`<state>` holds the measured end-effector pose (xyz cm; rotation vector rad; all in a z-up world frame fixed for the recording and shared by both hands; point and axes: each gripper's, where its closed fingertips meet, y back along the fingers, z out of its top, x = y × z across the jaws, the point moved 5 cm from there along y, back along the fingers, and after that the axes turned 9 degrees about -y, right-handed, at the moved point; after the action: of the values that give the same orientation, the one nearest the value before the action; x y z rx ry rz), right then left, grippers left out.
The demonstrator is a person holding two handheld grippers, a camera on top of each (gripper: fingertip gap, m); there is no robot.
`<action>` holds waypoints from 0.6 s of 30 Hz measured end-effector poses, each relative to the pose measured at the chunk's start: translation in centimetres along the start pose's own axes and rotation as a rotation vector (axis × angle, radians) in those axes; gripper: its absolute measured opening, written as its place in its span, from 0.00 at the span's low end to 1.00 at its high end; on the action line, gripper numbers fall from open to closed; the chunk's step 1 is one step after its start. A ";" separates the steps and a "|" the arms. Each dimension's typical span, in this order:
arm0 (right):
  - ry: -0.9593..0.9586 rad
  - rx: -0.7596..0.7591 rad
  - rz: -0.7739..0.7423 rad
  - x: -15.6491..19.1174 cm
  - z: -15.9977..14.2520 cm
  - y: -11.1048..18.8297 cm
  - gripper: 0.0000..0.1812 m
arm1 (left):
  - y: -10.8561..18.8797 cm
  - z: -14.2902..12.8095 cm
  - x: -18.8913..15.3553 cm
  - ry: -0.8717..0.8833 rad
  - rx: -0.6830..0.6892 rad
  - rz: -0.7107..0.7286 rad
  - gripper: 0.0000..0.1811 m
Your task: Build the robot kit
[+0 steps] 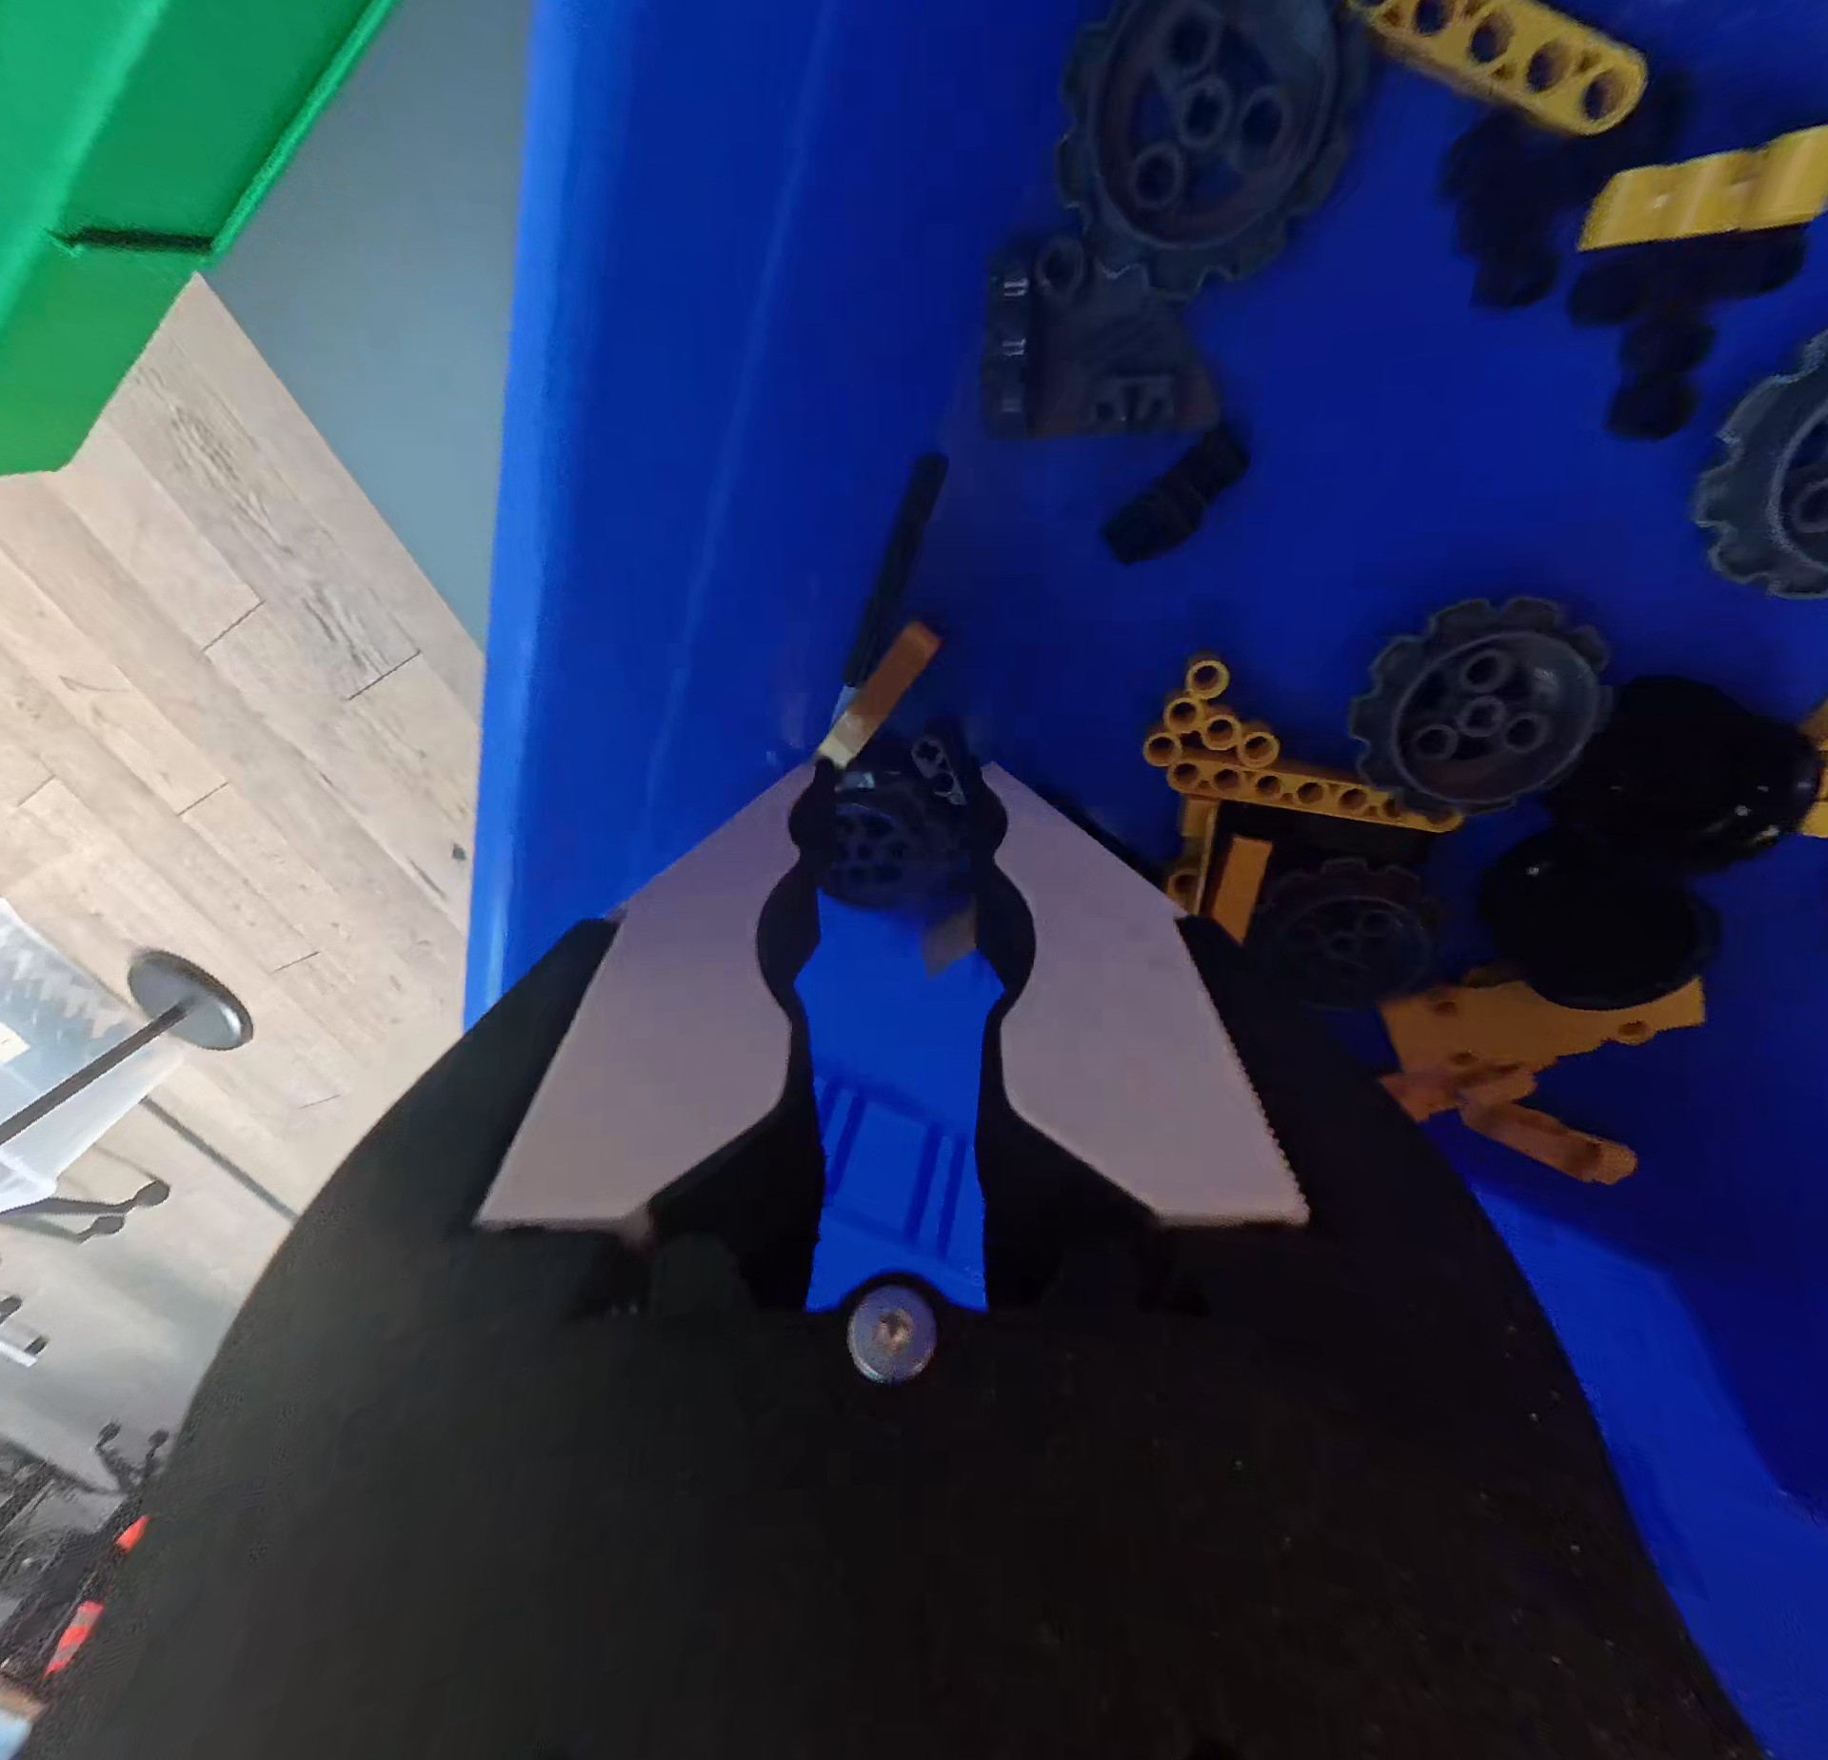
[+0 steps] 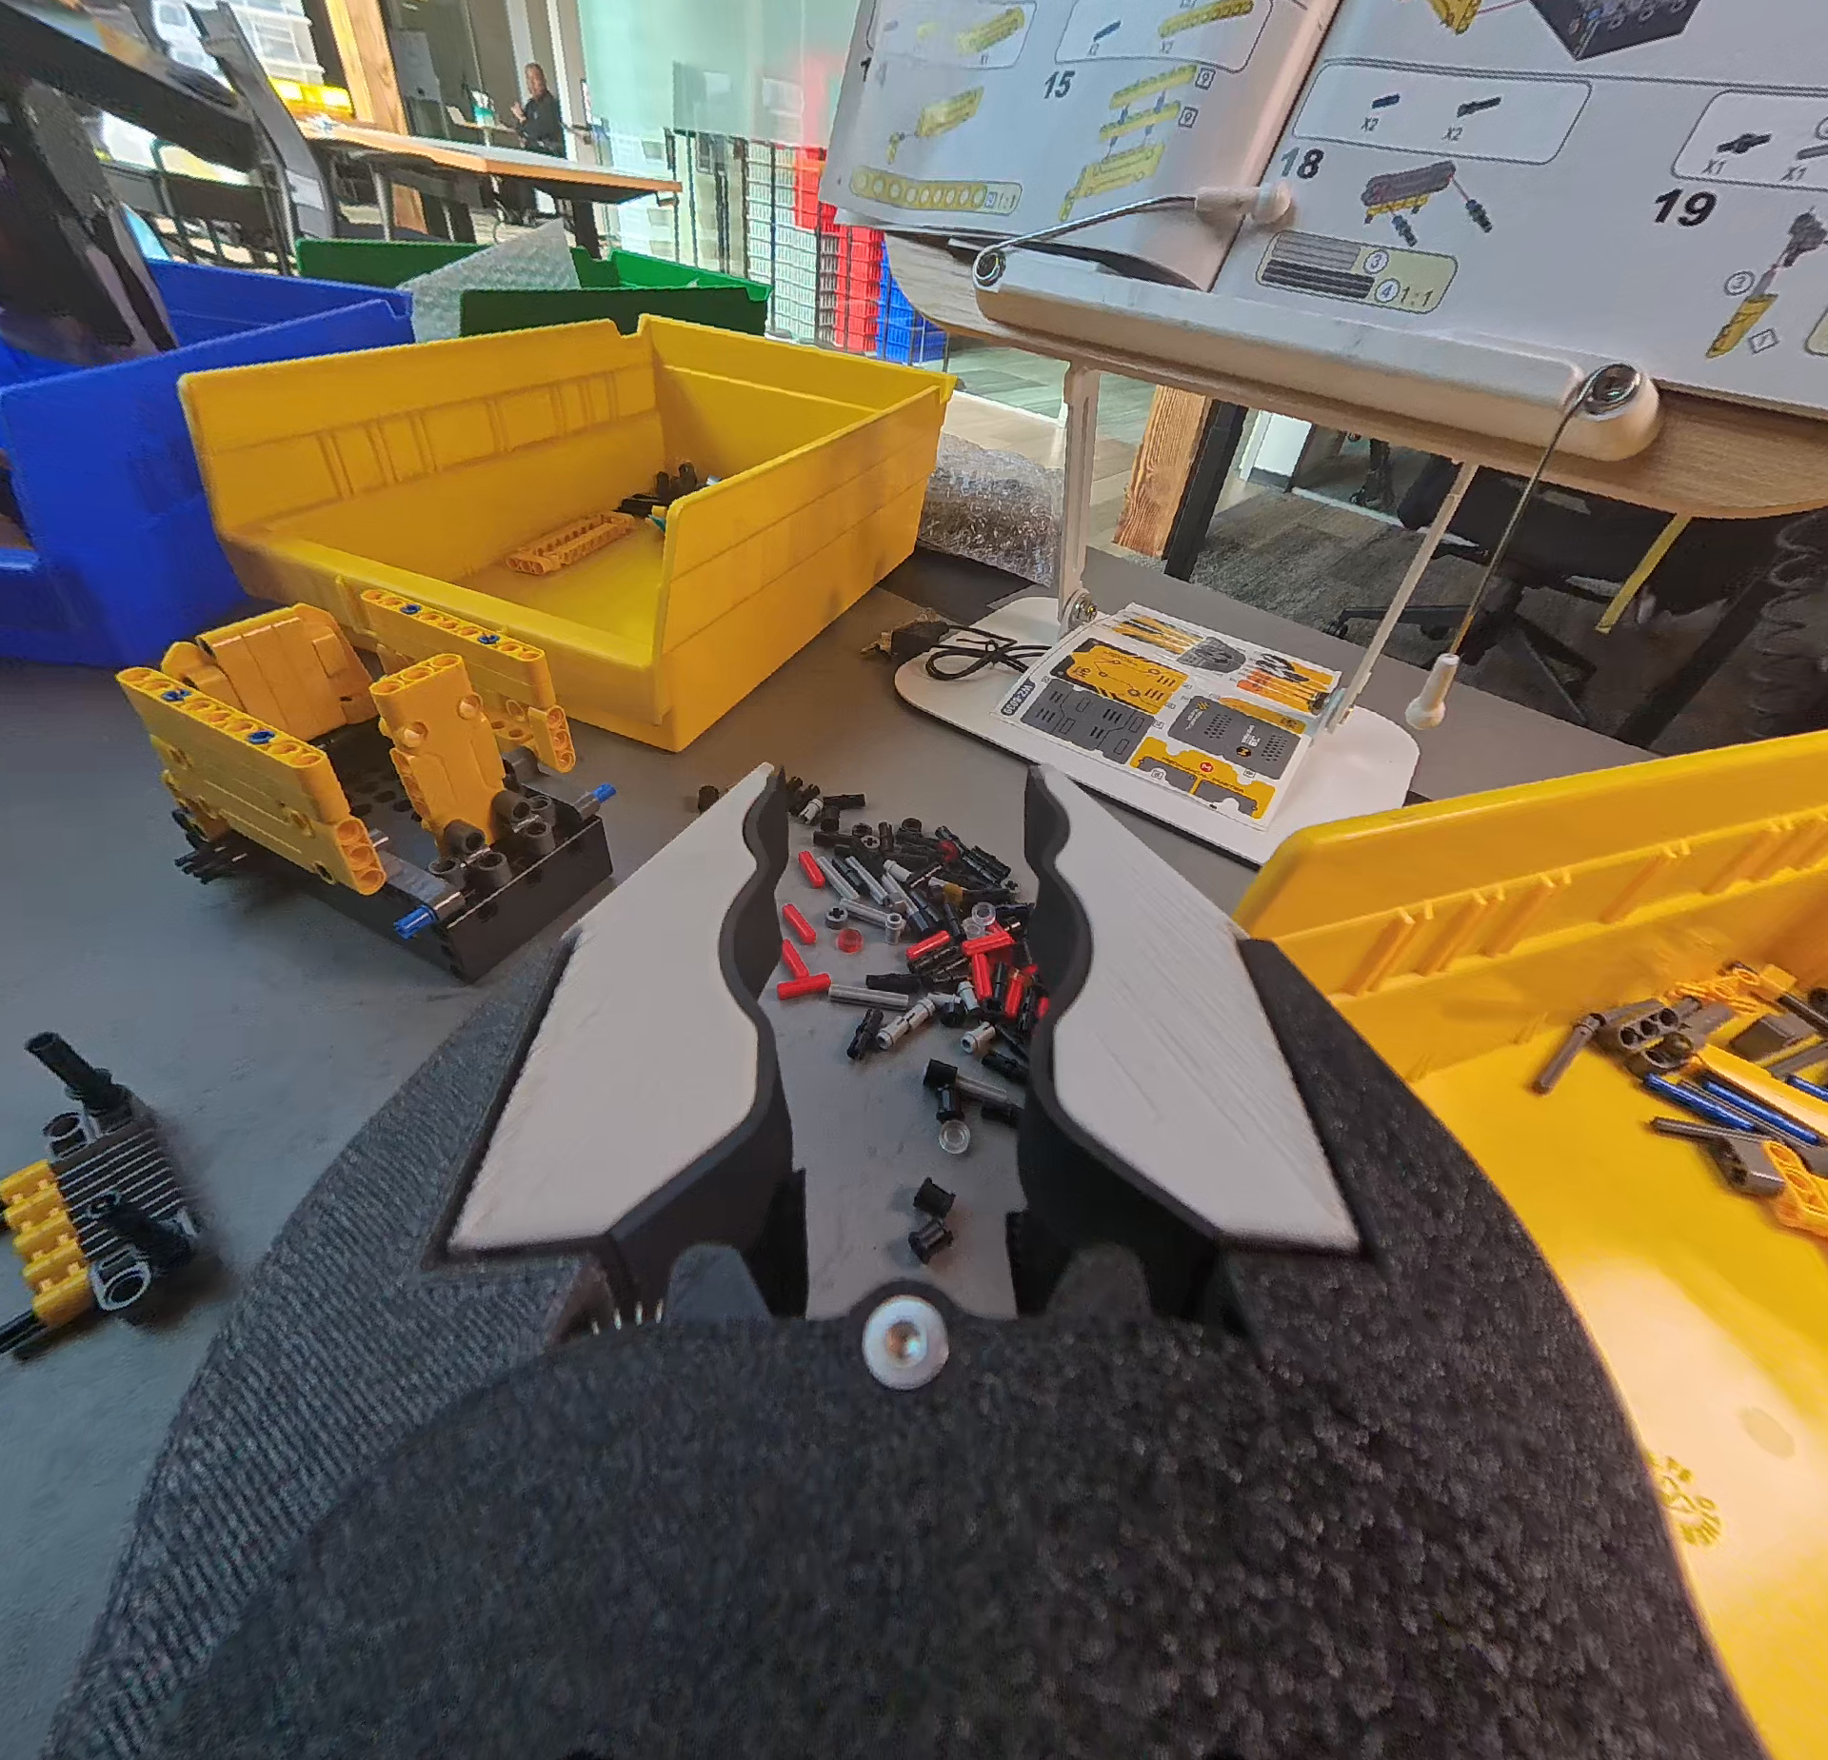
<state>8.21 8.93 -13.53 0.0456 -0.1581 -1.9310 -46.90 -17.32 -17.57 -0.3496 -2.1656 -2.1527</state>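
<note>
In the left wrist view my left gripper (image 1: pixel 895 803) reaches into a blue bin (image 1: pixel 692 328) and is shut on a small black round toy part (image 1: pixel 890 847) with several holes. A tan strip (image 1: pixel 880 694) and a black axle (image 1: pixel 900 555) lie just beyond the tips. Black sprocket wheels (image 1: pixel 1202 110) and yellow beams (image 1: pixel 1494 36) lie on the bin floor to the right. In the right wrist view my right gripper (image 2: pixel 900 793) is open and empty above a pile of small black, red and grey pins (image 2: pixel 920 931) on the grey table.
A part-built yellow and black model (image 2: pixel 366 773) stands left of the pins. A yellow bin (image 2: pixel 791 565) is behind it, another yellow bin (image 2: pixel 1484 882) with parts at right. An instruction booklet on a white stand (image 2: pixel 1316 348) rises at back right. A small sub-assembly (image 2: pixel 89 1208) lies far left. My hands' fingertips stand some 60 cm from each other. My left gripper is the nearer one to the black axle (image 1: pixel 900 555): about 4 cm, against 55 cm.
</note>
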 end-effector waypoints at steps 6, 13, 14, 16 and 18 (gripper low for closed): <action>-0.005 0.011 -0.001 -0.1 -0.3 -0.2 0.26 | -1.0 0.3 0.1 -0.039 0.054 -0.005 0.09; -0.001 0.010 -0.001 -0.1 -0.2 -0.1 0.26 | -1.4 0.0 -1.4 -0.037 0.064 -0.140 0.04; 0.001 0.007 -0.002 -0.1 -0.2 -0.1 0.26 | -1.4 0.0 -1.4 -0.042 0.065 -0.136 0.04; 0.002 0.001 -0.003 -0.2 -0.1 0.0 0.26 | -1.3 0.0 -1.7 -0.058 0.066 -0.131 0.04; 0.005 -0.003 -0.009 -0.2 0.1 0.1 0.26 | -1.2 -0.1 -2.4 -0.069 0.062 -0.161 0.04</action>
<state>8.34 9.13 -13.47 0.0493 -0.1519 -1.9403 -44.87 -17.67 -19.23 -0.2566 -2.3690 -2.1773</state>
